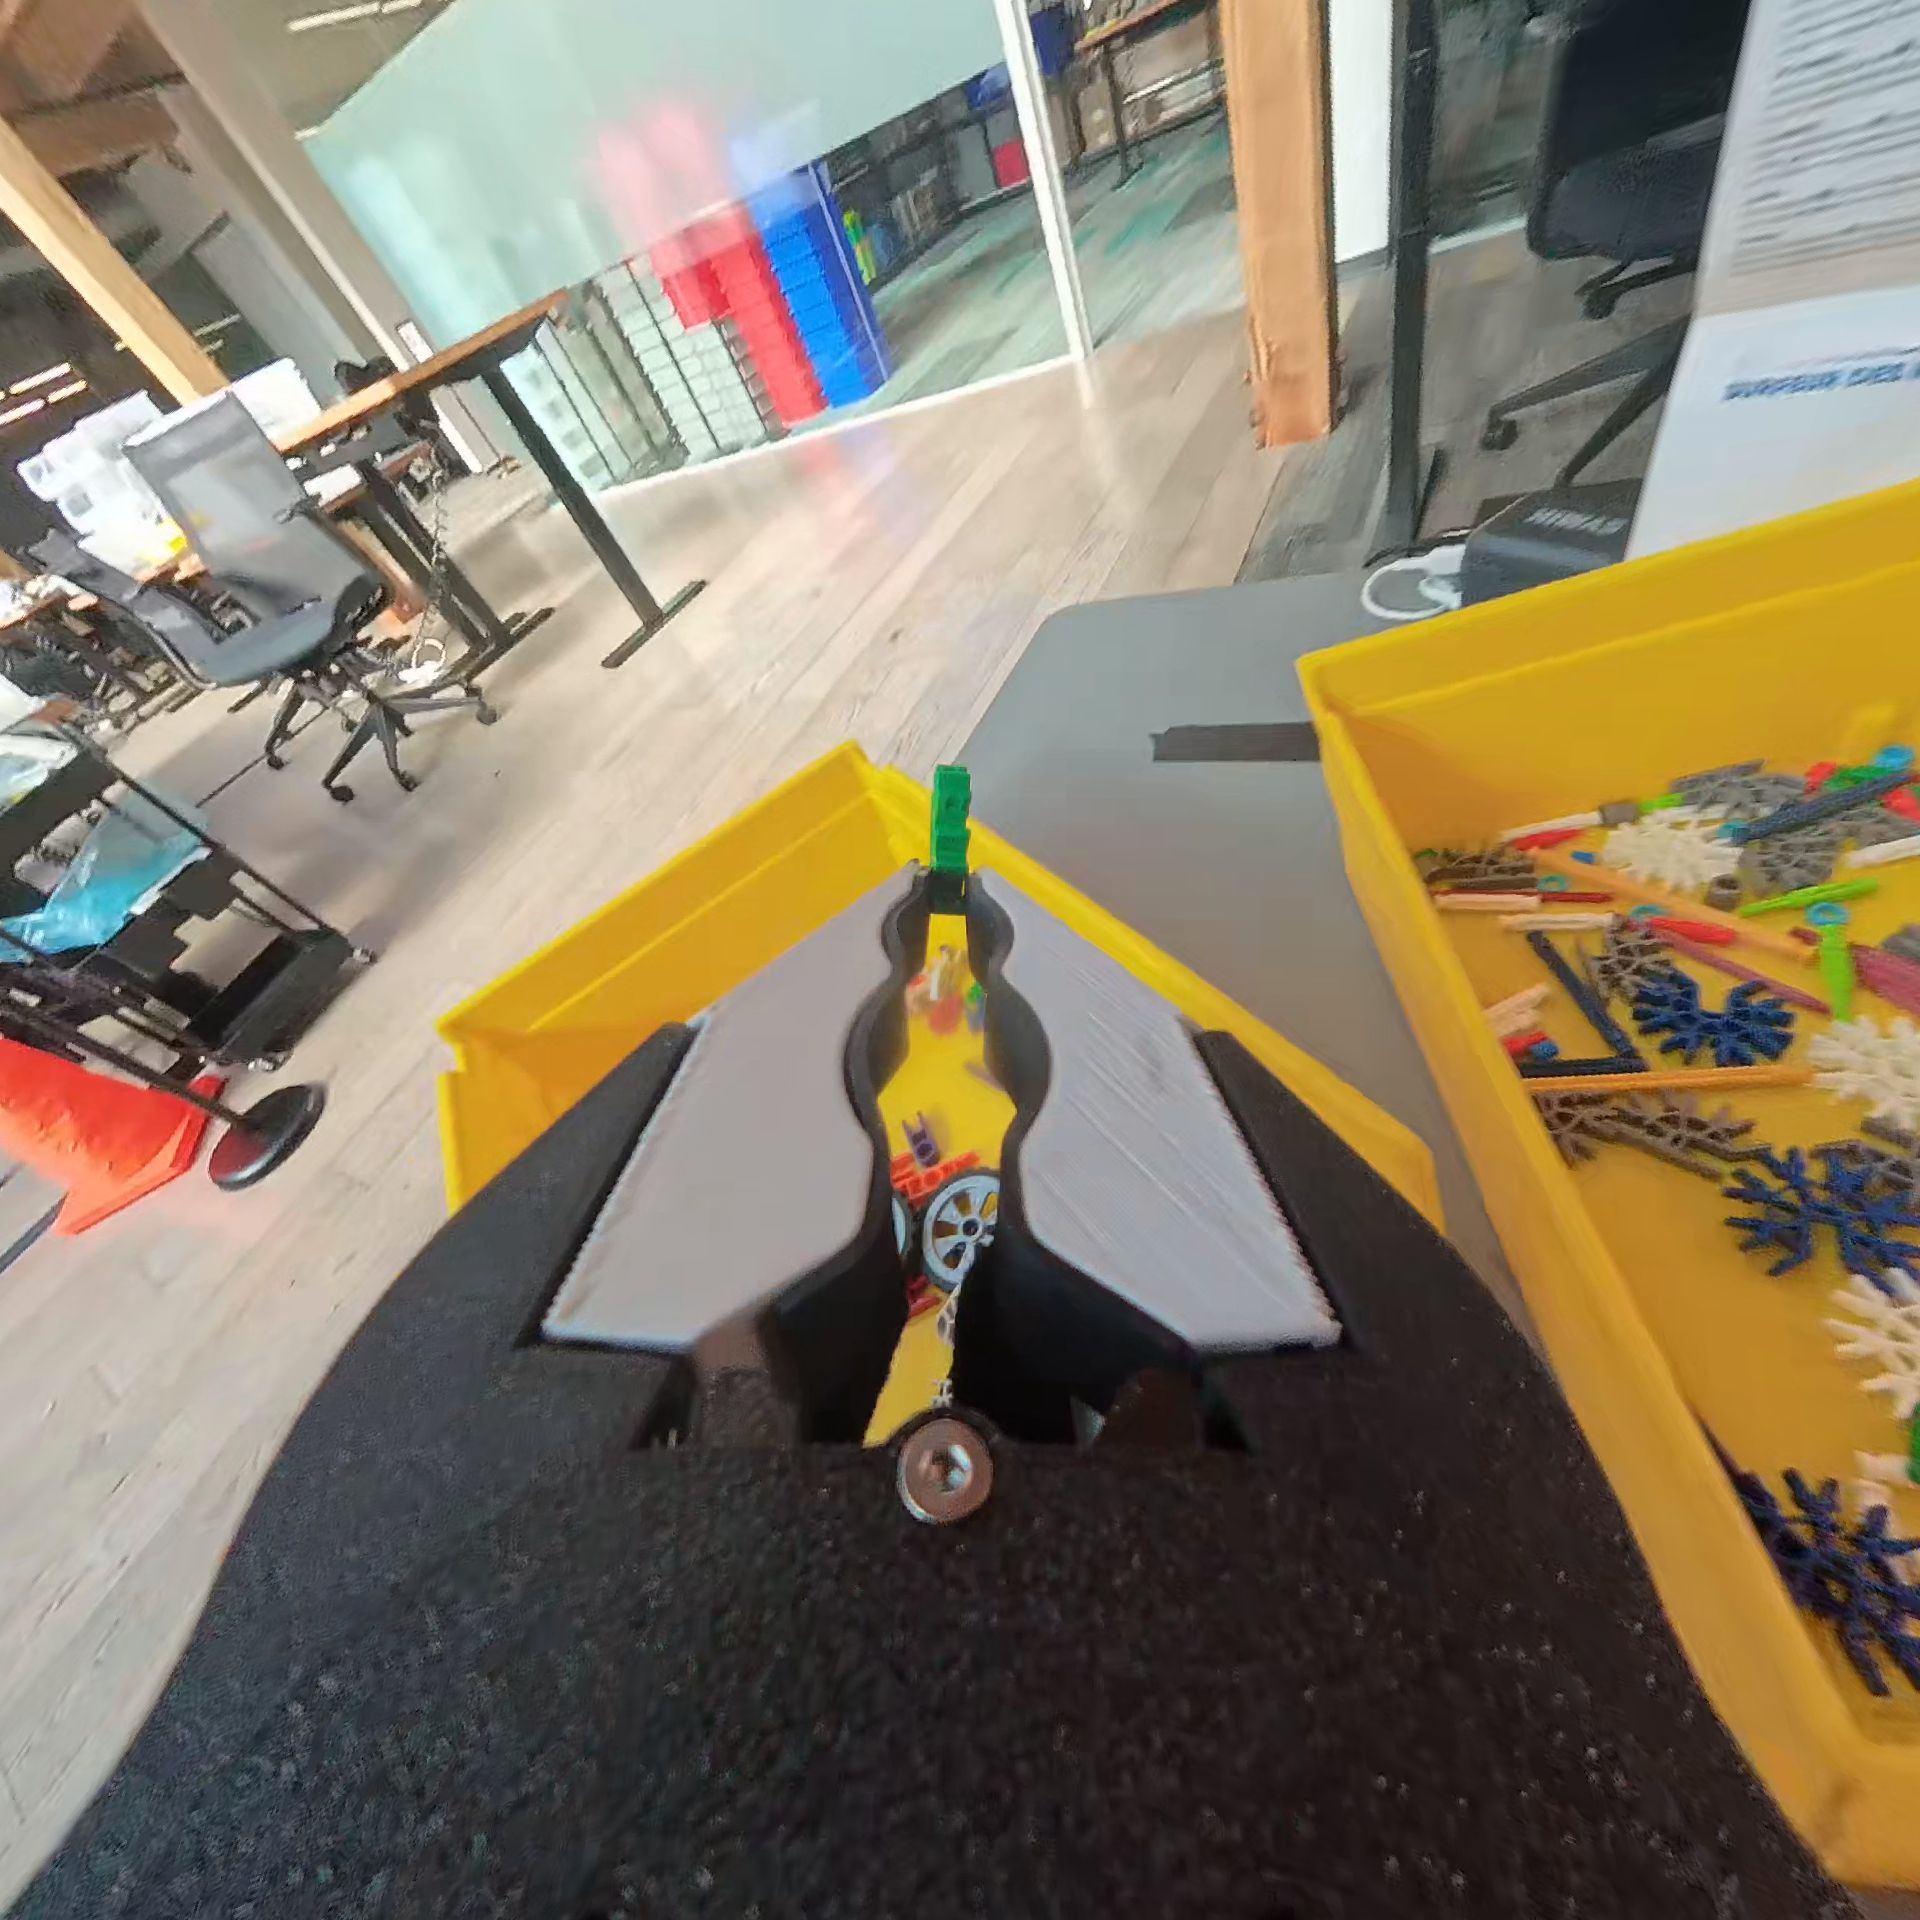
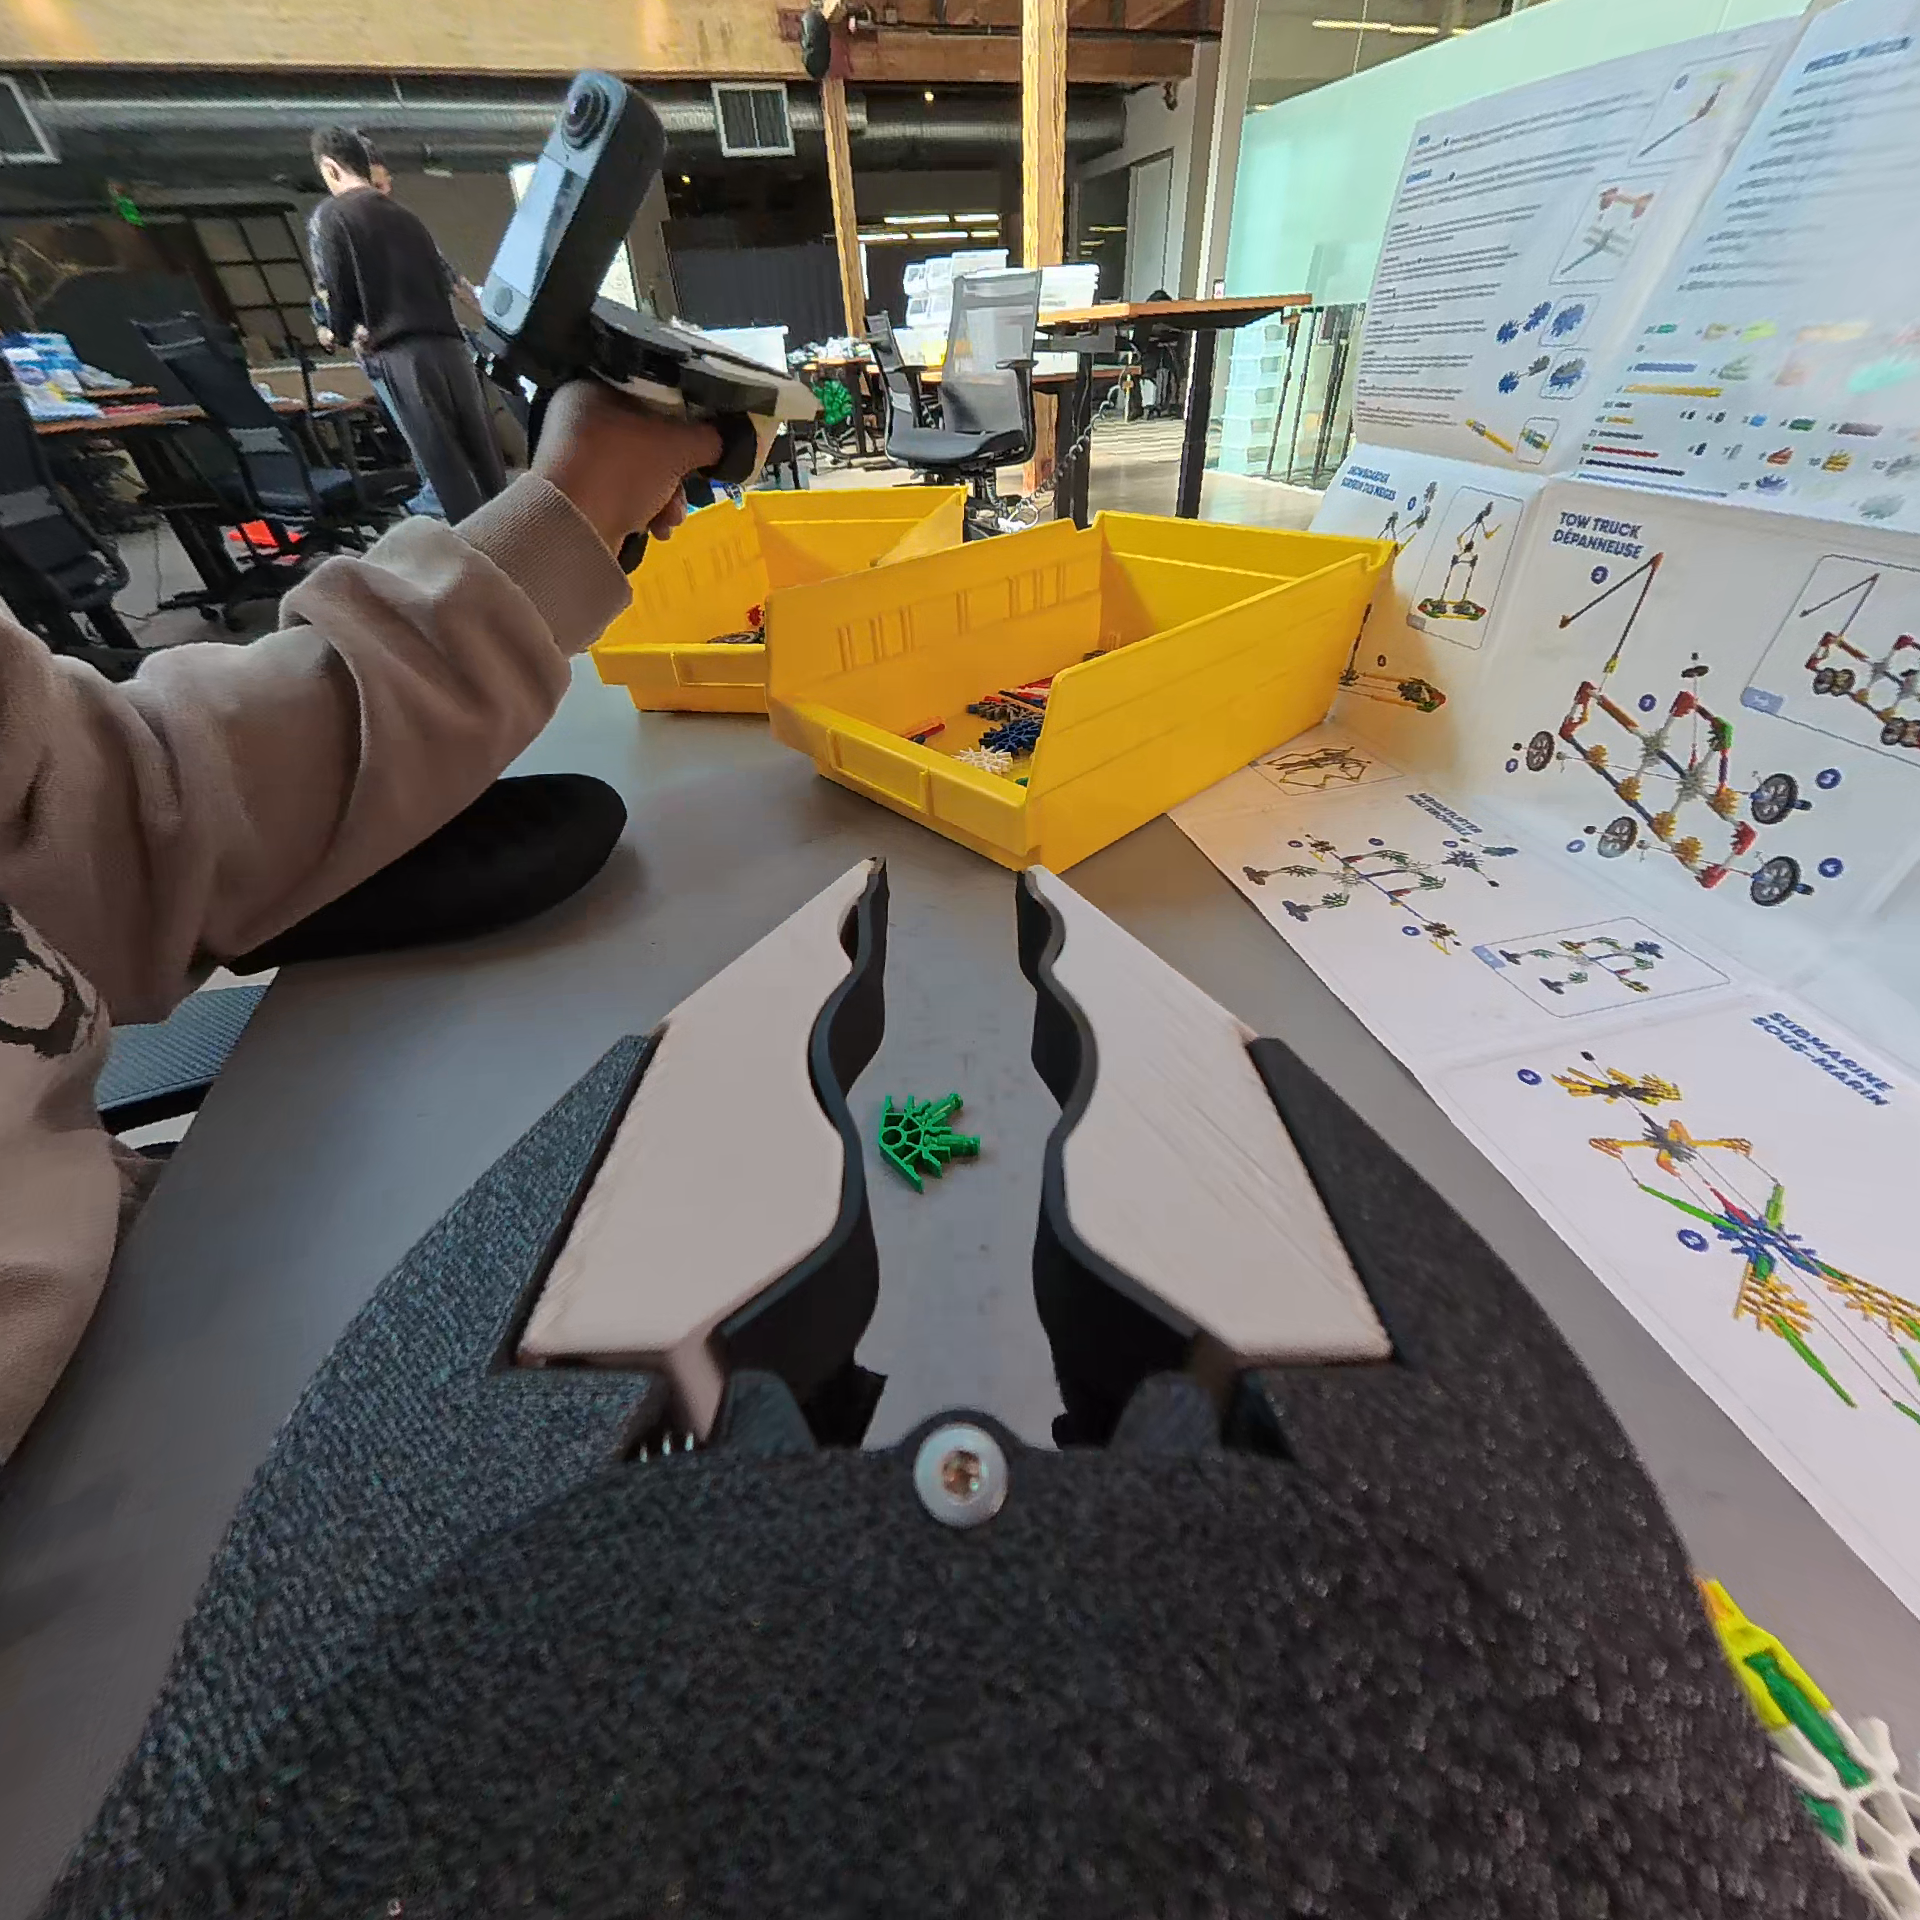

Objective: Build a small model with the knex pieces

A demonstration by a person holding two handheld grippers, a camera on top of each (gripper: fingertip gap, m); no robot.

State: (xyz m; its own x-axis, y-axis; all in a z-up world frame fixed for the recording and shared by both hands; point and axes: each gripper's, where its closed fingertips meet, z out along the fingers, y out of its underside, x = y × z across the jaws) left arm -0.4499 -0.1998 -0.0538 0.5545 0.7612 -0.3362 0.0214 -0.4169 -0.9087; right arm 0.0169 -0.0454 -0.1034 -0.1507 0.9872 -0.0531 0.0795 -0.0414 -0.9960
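Observation:
My left gripper point(image 1: 948, 883) is shut on a small green plastic piece point(image 1: 950, 826) that sticks up past its tips. It hangs above a yellow bin point(image 1: 665, 935) holding a wheel point(image 1: 961, 1226) and other small parts. In the right wrist view the left gripper point(image 2: 800, 400) is held high in a hand, above the far yellow bin point(image 2: 686, 634). My right gripper point(image 2: 951, 894) is open, low over the grey table point(image 2: 416, 1122). A green fan-shaped connector point(image 2: 923, 1135) lies on the table between its fingers, untouched.
A second yellow bin point(image 1: 1382, 883), also in the right wrist view point(image 2: 1174, 727), holds several rods and snowflake connectors. A folded instruction sheet point(image 2: 1621, 727) stands and lies at the right. A built piece point(image 2: 1808, 1725) shows at the lower right. A person point(image 2: 395, 301), chairs and desks stand behind. About 50 cm separates my left fingertips from my right.

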